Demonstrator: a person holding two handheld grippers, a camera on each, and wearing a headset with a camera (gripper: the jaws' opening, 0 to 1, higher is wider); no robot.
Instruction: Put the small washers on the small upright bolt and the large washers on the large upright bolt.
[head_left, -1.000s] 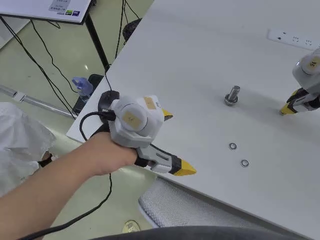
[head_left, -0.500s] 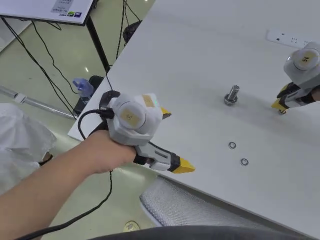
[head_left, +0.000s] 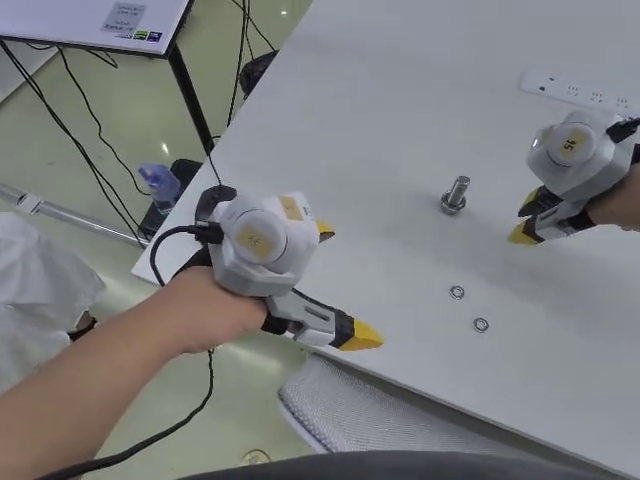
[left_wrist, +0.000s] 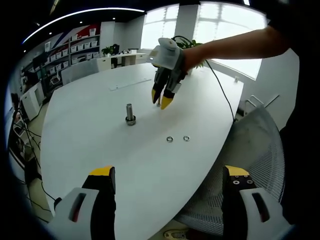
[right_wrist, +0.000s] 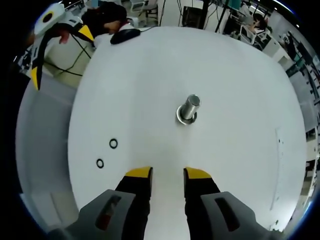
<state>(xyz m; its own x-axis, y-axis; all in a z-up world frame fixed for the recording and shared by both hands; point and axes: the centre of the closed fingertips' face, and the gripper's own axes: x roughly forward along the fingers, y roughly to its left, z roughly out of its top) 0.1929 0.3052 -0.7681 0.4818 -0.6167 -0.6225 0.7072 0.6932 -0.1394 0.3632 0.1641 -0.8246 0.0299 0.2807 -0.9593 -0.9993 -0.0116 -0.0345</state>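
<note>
Surface: white tabletop (head_left: 400, 120); greenish floor (head_left: 40, 140) beside it. Mid-table: steel upright bolt (head_left: 455, 194), two small steel ring washers (head_left: 457, 292) flat nearby. L gripper (head_left: 345, 285) spread wide; R gripper (head_left: 525, 221) slightly parted, empty, moved nearer bolt since.

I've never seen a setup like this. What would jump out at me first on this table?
A single upright bolt stands alone on the big white table, with two washers lying flat nearer the person. Two hand-held, yellow-tipped tools frame it: the left gripper at the table's near edge with jaws wide apart, and the right gripper close beside the bolt.
</note>
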